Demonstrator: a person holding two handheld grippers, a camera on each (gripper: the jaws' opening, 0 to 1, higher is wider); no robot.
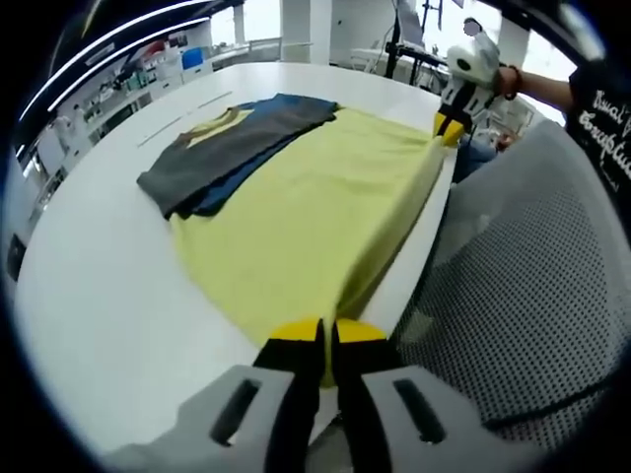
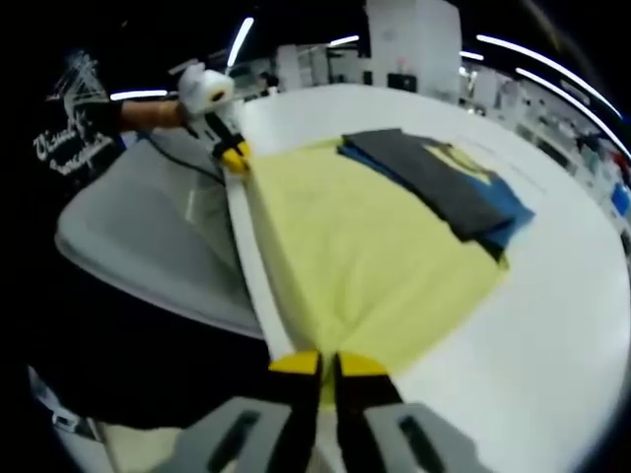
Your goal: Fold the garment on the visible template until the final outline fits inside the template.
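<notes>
Left gripper view: yellow garment (image 1: 306, 212) lies flat on the white table (image 1: 99, 305), sleeves folded inward at the far end. Left gripper (image 1: 323, 340) and right gripper (image 1: 446, 128) each clamp a near hem corner. Judgement: sleeve folds done; lengthwise fold remains.

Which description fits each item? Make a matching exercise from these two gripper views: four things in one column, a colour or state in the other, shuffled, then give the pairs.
Things:
1. yellow garment
2. table
3. left gripper
4. dark folded cloth

Descriptions:
A. white, bare beside the cloth
B. grey and blue, lying on the yellow fabric
C. spread flat, reaching the table edge
D. jaws closed on a yellow corner

Pairs: 1-C, 2-A, 3-D, 4-B
</notes>
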